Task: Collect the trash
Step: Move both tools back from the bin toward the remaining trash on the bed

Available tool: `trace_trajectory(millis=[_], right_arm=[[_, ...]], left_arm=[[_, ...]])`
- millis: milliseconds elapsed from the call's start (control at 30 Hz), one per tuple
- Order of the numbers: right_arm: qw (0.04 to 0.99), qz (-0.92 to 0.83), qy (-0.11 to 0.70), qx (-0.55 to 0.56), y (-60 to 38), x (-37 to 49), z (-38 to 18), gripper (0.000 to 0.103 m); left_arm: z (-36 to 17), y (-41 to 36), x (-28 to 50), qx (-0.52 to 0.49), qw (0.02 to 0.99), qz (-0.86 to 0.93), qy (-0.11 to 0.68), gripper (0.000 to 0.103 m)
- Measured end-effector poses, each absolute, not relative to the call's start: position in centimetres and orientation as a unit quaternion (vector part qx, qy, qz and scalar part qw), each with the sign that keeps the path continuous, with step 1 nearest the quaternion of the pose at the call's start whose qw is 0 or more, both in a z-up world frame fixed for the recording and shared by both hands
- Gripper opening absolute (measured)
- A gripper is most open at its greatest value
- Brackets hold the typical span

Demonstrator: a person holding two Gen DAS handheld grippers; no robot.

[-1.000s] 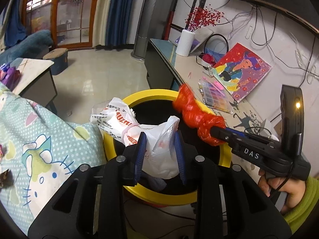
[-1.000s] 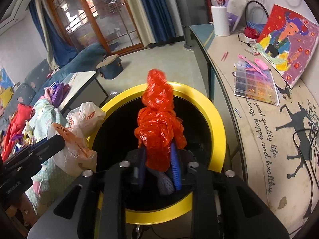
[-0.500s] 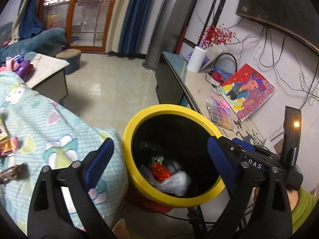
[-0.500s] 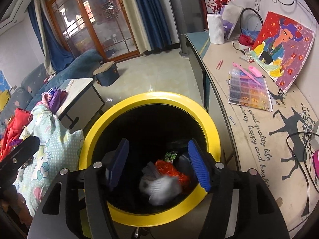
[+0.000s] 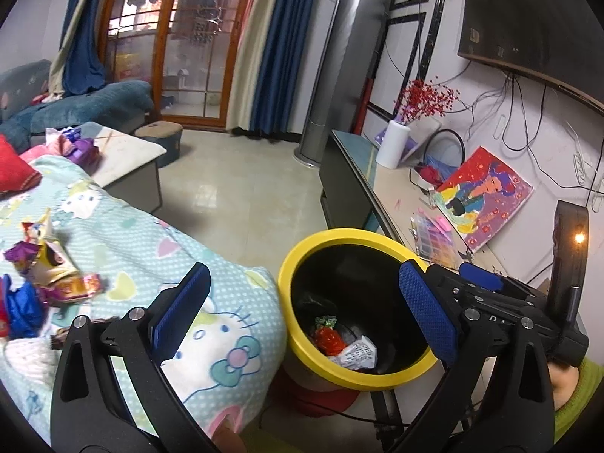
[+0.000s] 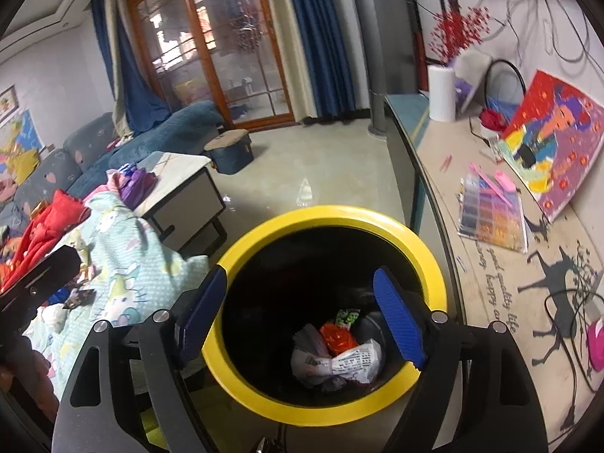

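A black bin with a yellow rim [image 5: 287, 275] [image 6: 339, 214] stands between the bed and a sideboard. In its bottom lie a white plastic bag [image 5: 356, 353] [image 6: 336, 364] and a crumpled red bag [image 5: 328, 338] [image 6: 338, 336]. My left gripper [image 5: 305, 313] hangs open above the bin's left edge with nothing between its fingers. The right gripper [image 6: 300, 317] is over the bin's mouth, its jaws opening and empty. Several shiny wrappers [image 5: 49, 271] lie on the cartoon-cat blanket [image 5: 151, 249] to the left.
A sideboard [image 6: 490, 264] on the right carries a bead box [image 6: 490, 211], a painting [image 6: 555, 139] and a white vase [image 6: 441, 92]. A low table [image 6: 181, 188], a footstool [image 6: 230, 151] and a blue sofa [image 5: 87, 102] stand farther off on the tiled floor.
The left gripper let go of the white bag and the right one let go of the red bag; both bags now lie in the bin. Both grippers opened and rose.
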State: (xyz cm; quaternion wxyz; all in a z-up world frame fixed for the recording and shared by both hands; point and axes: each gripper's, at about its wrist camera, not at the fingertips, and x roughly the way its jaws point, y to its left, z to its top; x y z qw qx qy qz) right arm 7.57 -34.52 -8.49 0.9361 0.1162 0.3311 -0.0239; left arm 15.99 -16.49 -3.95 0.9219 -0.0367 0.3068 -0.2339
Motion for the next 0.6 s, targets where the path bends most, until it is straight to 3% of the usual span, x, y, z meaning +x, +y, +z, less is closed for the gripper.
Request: trace_trajectory(millis=[167, 233, 600], right_arm=[[0.944, -0.007, 0.316, 0.097, -32.6, 7.2, -7.1, 0.080], [0.948, -0.003, 0.306, 0.091, -31.9, 6.9, -6.6, 0.087], [0.962, 0.032, 0.262, 0.065, -28.7, 5.4, -4.0, 0.088]], left_arm=[[-3.1, -14.9, 15.2, -0.037, 0.931, -0.217, 0.291, 0.092], [-2.8, -14.2, 15.0, -0.040, 0.934, -0.210, 0.285, 0.092], [-1.4, -10.1, 14.5, -0.064, 0.948, -0.172, 0.261, 0.092]])
